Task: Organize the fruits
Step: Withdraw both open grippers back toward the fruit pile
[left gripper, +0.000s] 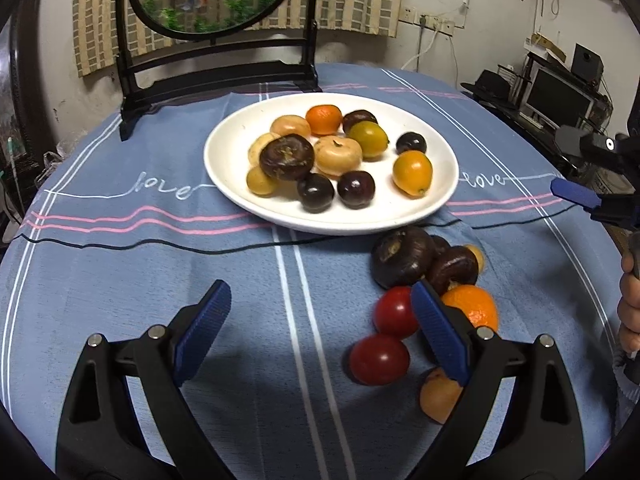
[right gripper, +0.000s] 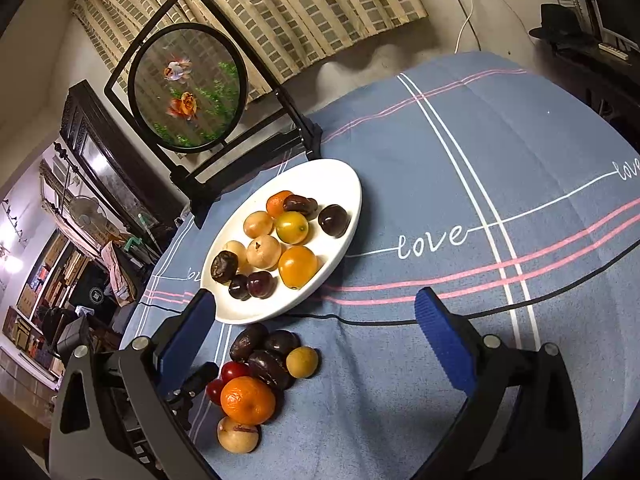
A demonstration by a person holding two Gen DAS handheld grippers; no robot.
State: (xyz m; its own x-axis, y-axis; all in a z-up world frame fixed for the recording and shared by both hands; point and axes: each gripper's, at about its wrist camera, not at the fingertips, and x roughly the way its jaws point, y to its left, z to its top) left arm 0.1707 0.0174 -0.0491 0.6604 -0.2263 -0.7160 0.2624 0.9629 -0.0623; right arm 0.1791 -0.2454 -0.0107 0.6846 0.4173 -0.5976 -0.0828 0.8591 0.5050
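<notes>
Several fruits point(left gripper: 424, 304) lay loose on the cloth point(left gripper: 120, 280) just before the plate point(left gripper: 444, 184), bunched together — dark ones nearest the rim, then two red ones, an orange point(right gripper: 248, 400) and a pale one. About a dozen more sat on the plate, so the sorting looked roughly half done. Both tools were spread wide and empty: the left gripper point(left gripper: 320, 312) hung low over the cloth with its right finger beside the red ones, the right gripper point(right gripper: 316, 320) poised above the heap's far edge — likely each readied for a pick
</notes>
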